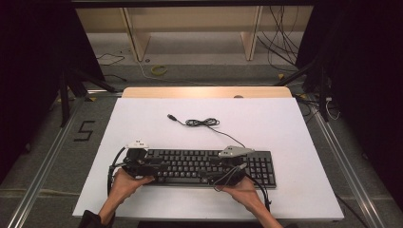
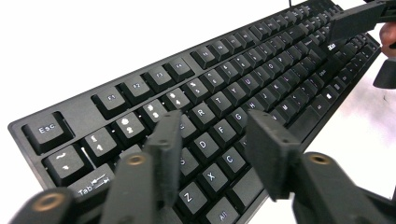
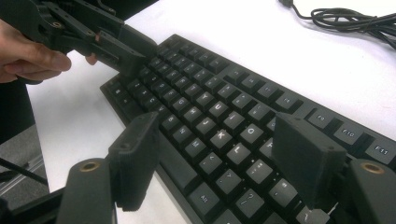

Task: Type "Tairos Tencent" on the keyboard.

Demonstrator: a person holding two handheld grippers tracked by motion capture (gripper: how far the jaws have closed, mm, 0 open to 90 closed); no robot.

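Note:
A black keyboard (image 1: 209, 166) lies flat near the front of the white table (image 1: 285, 128). Its cable runs back to a loose coil (image 1: 202, 122) and a USB plug (image 1: 171, 116). My left gripper (image 1: 153, 168) hovers over the keyboard's left end; its jaws (image 2: 215, 128) stand open above the letter keys (image 2: 219, 133). Over the right half of the keyboard (image 3: 219, 112), my right gripper (image 1: 215, 172) points left, also open (image 3: 217, 133), with nothing held. Each gripper sees the other: the right one (image 2: 359, 18) far up the keys, the left one (image 3: 123, 46) in a hand (image 3: 28, 56).
The coiled cable (image 3: 355, 18) lies on the table behind the keyboard. Bare white tabletop surrounds the keyboard on the left, right and back. Beyond the table's far wooden edge (image 1: 204, 91) are floor cables, dark stands and a wooden frame.

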